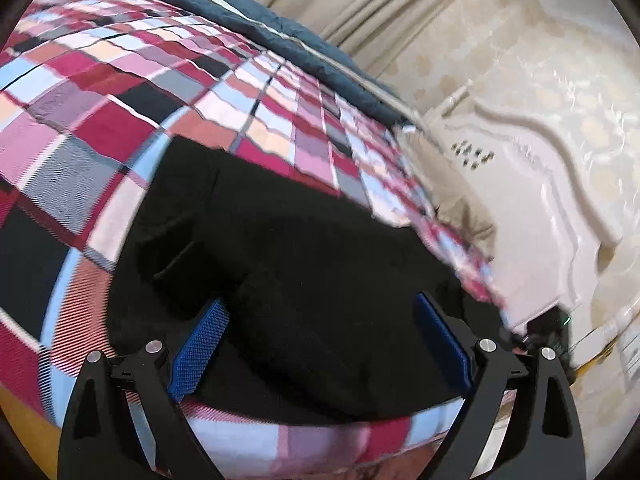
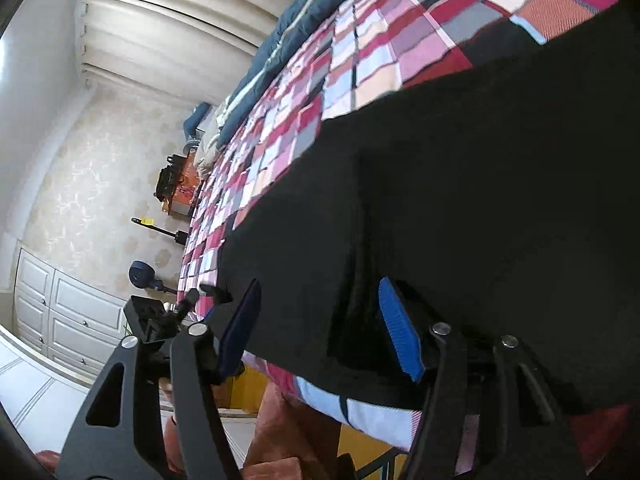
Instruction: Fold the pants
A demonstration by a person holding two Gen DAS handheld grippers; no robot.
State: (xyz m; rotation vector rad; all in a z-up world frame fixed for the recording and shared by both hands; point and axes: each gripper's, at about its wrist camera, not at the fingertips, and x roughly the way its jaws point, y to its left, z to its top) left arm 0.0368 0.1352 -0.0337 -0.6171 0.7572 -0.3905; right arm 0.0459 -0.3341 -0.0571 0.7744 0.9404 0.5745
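Observation:
Black pants (image 1: pixel 304 264) lie folded on a plaid bedspread (image 1: pixel 120 92) near the bed's front edge; they also fill the right wrist view (image 2: pixel 460 200). My left gripper (image 1: pixel 320 320) is open, its blue pads (image 1: pixel 200 344) spread wide just over the near part of the pants, holding nothing. My right gripper (image 2: pixel 320 316) is open too, its blue pads (image 2: pixel 400 340) on either side of the pants' near edge, not closed on the cloth.
A dark blue blanket (image 1: pixel 280 28) lies along the far side of the bed. A cream headboard (image 1: pixel 540 200) stands at the right. Curtains (image 2: pixel 160 20), white cabinets (image 2: pixel 68 312) and tripod gear (image 2: pixel 152 276) stand beyond the bed's end.

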